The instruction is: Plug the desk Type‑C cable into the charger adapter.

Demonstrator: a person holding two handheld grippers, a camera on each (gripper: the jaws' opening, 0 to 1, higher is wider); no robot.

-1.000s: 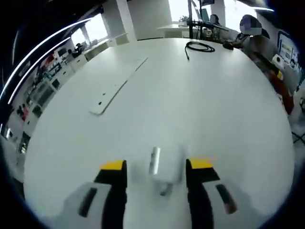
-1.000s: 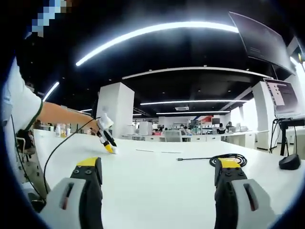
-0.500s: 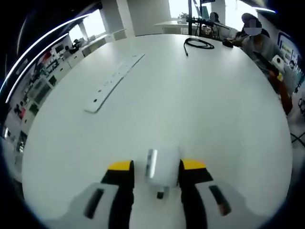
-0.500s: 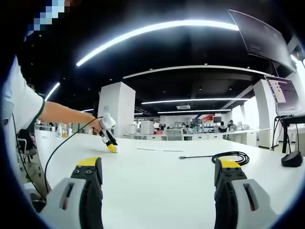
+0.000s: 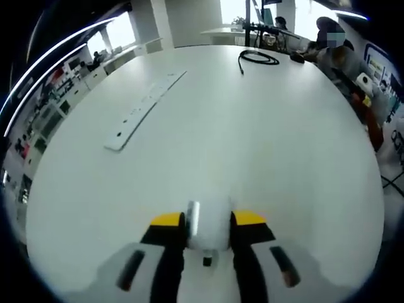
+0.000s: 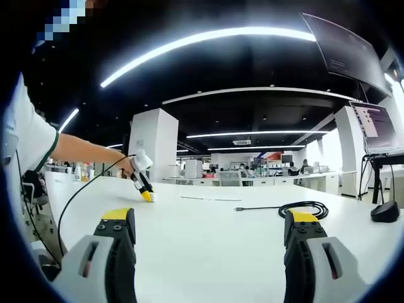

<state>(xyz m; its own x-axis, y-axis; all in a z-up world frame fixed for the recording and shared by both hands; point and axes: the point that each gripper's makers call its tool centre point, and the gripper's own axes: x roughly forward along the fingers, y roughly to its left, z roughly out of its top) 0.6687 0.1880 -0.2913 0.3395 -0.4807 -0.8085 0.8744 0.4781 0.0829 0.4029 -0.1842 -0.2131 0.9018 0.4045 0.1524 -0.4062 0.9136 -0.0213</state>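
Observation:
In the left gripper view my left gripper [image 5: 208, 221] is shut on the white charger adapter [image 5: 207, 228], which rests low on the white table [image 5: 240, 139]. A black coiled Type-C cable [image 5: 255, 57] lies far off at the table's back. In the right gripper view my right gripper [image 6: 208, 224] hovers open above the table, nothing between its fingers. The same black cable [image 6: 297, 209] lies ahead to the right, its plug end pointing left. The left gripper [image 6: 144, 186] appears far at the left, tip down on the table, held by a person's arm.
A long white power strip [image 5: 142, 107] lies on the table's left part. A small dark round object [image 6: 384, 213] sits at the right past the cable. People sit at the table's far right edge [image 5: 344, 57]. Office desks and monitors stand behind.
My left jaws have closed from wide apart onto the white adapter, and the left camera has come nearer it. The right view has barely shifted.

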